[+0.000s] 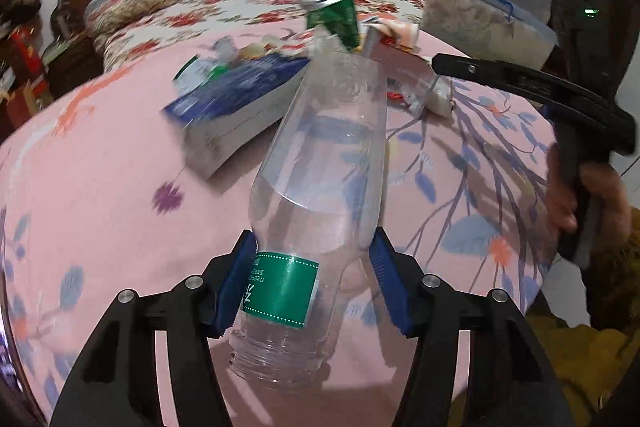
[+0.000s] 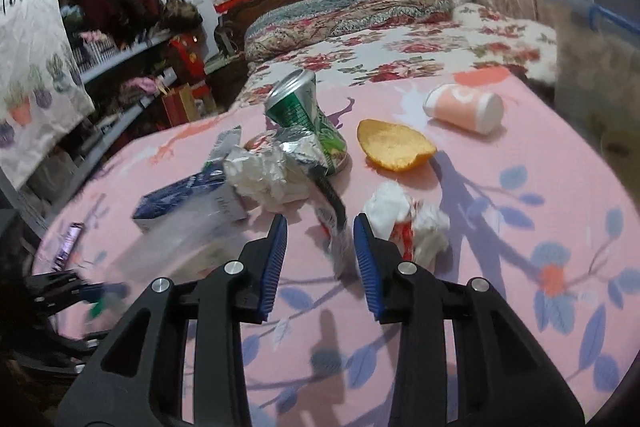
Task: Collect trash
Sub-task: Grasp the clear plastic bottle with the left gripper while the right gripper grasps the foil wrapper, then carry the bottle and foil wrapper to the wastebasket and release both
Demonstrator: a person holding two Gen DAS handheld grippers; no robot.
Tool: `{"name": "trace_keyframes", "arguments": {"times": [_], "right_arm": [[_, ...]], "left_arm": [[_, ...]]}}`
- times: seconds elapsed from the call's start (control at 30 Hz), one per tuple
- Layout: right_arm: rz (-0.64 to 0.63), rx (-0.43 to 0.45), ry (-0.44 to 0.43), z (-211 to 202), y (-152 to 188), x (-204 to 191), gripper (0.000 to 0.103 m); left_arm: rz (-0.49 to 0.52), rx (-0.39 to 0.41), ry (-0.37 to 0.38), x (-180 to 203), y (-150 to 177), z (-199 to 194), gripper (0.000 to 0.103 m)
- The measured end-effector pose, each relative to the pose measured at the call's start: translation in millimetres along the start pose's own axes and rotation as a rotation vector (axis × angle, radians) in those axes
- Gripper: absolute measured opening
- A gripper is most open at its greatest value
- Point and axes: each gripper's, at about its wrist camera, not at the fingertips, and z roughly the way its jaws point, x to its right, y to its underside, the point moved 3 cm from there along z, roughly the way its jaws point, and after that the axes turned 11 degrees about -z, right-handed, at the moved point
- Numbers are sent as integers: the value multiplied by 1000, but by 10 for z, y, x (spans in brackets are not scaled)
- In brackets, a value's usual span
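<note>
Clamped between the blue pads of the left gripper [image 1: 312, 283], an uncapped clear bottle [image 1: 316, 187] hangs above the pink sheet [image 1: 100, 187], presumably bound for disposal, while the right gripper [image 2: 320, 251] hovers spread over a torn wrapper [image 2: 338, 239], likely next.

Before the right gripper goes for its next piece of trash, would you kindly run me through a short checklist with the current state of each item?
1. Left gripper has the clear plastic bottle between its pads: ok, both pads press its sides near the green label.
2. Bottle is capped: not ok, the threaded neck is open.
3. Right gripper is free: ok, jaws apart, nothing held.
4. A target lies ahead of the right gripper: ok, a thin wrapper lies between its fingertips, crumpled tissue just beside.
5. A bin for the trash is in view: cannot tell, none shows in either view.
6. Crushed green can is clear of the approach: ok, it stands farther back.
</note>
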Motion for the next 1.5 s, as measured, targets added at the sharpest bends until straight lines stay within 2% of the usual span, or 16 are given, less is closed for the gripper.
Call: {"name": "trace_keyframes", "arguments": {"times": [0.13, 0.23, 0.3, 0.33, 0.4, 0.53, 0.63, 0.87, 1.17, 1.33, 1.5], "right_arm": [[-63, -27, 31, 189, -144, -9, 37], [-121, -78, 43, 380, -234, -36, 37], [-142, -119, 22, 473, -248, -61, 24], [-151, -128, 11, 483, -239, -78, 12], [-151, -99, -23, 376, -224, -155, 7], [-90, 3, -56, -40, -194, -203, 6], [2, 58, -68, -353, -116, -93, 6], [173, 87, 27, -838, 321, 344, 6], [343, 161, 163, -1226, 692, 1125, 6], [438, 218, 244, -1438, 843, 1718, 6], [531, 259, 316, -1609, 927, 2418, 6]], "left_arm": [[-32, 5, -1, -90, 59, -84, 55], [-30, 8, -4, -91, 64, -87, 56], [-26, 9, -3, -68, 67, -92, 56], [-24, 9, -2, -58, 64, -94, 56], [-21, 11, 1, -46, 60, -99, 56], [-3, 28, 26, 0, 40, -145, 55], [11, 35, 63, 77, 4, -178, 55], [41, 18, 144, 325, -94, -124, 55], [209, -15, 260, 1115, -495, 98, 55], [323, -64, 336, 1852, -845, 384, 55], [414, -131, 370, 2637, -1229, 818, 55]]}}
